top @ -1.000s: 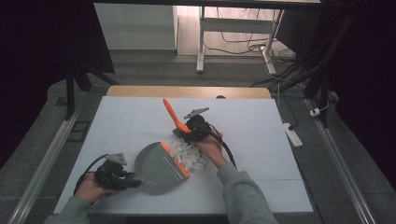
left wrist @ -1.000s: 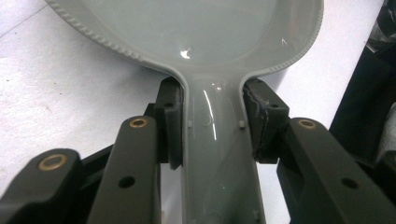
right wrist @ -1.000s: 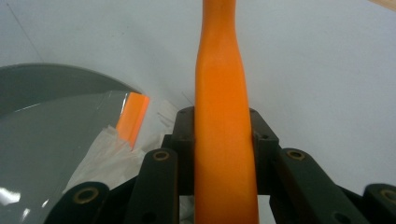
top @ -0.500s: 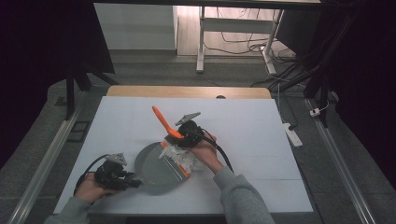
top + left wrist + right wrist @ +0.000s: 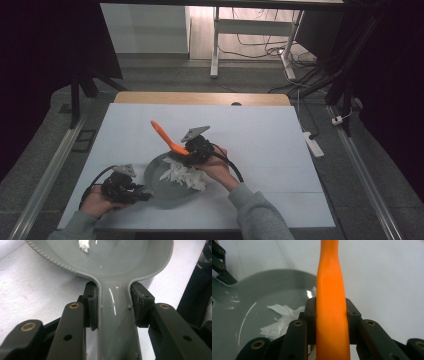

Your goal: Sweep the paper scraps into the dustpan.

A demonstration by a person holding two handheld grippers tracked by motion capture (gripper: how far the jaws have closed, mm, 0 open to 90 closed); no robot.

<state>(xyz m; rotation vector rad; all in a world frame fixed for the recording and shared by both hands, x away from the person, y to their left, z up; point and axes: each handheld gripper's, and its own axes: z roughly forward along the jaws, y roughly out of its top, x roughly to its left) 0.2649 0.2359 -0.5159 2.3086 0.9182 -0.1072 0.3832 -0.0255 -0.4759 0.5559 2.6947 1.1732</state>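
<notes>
Two grips matter here: your left gripper [image 5: 131,192] clamps the dustpan [image 5: 167,186] handle, your right gripper [image 5: 192,152] clamps the orange brush [image 5: 167,137]. Its long axis points up-left, away from you. Paper scraps [image 5: 185,176] lie in the pan, directly under your right gripper.

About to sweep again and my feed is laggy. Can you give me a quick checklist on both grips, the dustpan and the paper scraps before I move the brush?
1. Left gripper clamped on the dustpan handle: ok, pads press on both sides of it.
2. Right gripper clamped on the orange brush handle: ok, pads sit tight against it.
3. Dustpan resting flat on the table: cannot tell.
4. White paper scraps inside the dustpan: ok for most of the pile; whether its right edge is past the rim, cannot tell.
5. Brush bristles touching the scraps: cannot tell, the hand and gripper hide them.
6. Table beyond the dustpan free of stray scraps: ok in the high view.
</notes>
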